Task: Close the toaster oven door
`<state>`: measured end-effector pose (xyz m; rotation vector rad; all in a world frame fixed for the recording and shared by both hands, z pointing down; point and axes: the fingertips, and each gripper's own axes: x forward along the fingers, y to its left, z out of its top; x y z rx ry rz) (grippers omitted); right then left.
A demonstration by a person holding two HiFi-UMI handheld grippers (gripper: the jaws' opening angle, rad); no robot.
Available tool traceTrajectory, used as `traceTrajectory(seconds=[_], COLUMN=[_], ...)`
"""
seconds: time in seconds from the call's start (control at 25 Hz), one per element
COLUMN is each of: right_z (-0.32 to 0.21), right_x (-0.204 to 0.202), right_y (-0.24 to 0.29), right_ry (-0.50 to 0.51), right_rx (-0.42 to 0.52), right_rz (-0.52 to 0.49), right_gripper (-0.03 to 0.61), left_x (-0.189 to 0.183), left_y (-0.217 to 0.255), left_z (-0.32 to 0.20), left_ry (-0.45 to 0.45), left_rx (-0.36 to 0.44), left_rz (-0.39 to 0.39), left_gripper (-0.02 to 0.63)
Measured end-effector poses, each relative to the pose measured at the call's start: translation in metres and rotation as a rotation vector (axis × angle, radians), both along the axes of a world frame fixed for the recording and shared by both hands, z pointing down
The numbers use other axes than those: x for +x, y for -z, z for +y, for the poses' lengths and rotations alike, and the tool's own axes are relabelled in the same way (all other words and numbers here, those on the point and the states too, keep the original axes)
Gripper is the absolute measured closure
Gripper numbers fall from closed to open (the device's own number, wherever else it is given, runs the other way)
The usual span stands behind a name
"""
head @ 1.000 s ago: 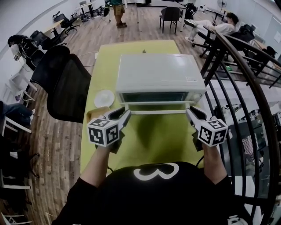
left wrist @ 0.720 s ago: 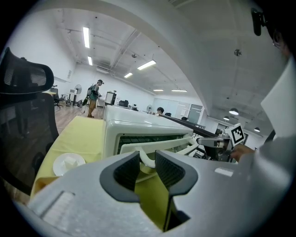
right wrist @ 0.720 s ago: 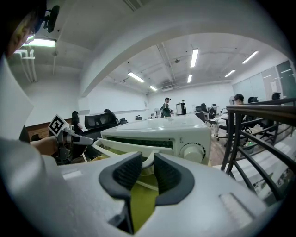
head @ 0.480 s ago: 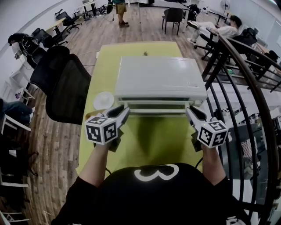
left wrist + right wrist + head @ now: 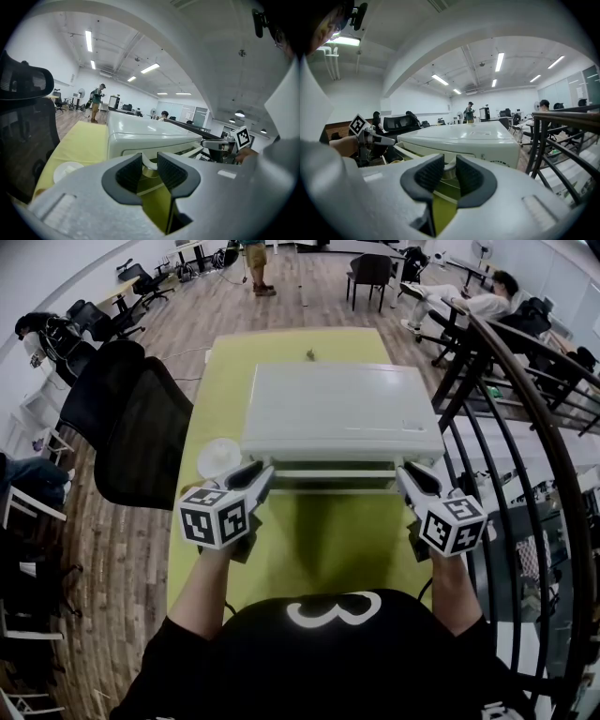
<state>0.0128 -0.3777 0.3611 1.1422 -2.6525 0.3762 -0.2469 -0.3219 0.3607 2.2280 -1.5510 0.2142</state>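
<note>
Black shirt fabric fills the nearest edge of the head view, with both forearms reaching forward from it. Each hand holds a grey gripper topped by a cube of square markers. The left gripper is clenched on the left end of the white door handle, whose curved end sits between the ribbed dark pads. The right gripper is clamped the same way on the handle's right end, and both point slightly downward.

The door is swung up close to the oven's front but leans out a little, not yet shut. The cream toaster oven stands in the middle of a yellow-green table, its front facing the person. A small white plate lies on the table just left of the oven's front corner.

A black mesh chair stands left of the table, and a dark curved railing runs along the right. Far off on the wooden floor, one person stands and another sits.
</note>
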Motion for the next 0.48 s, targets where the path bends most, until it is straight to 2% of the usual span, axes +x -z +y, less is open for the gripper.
traceTrajectory(seconds=[0.32,0.48], right_z=[-0.0010,-0.0003], right_x=[0.0006,-0.0014], right_y=[-0.0013,-0.0025], right_ry=[0.001,-0.006], right_rx=[0.007,0.008], right_rz=[-0.016,-0.029], right_gripper=[0.497,0.496], left_x=[0.0001,-0.0023], left_y=[-0.0010,-0.0012], left_z=[-0.0013,-0.0001], left_ry=[-0.008,-0.004], left_rx=[0.007,0.035], left_rz=[0.011,-0.010], left_gripper=[0.505,0.505])
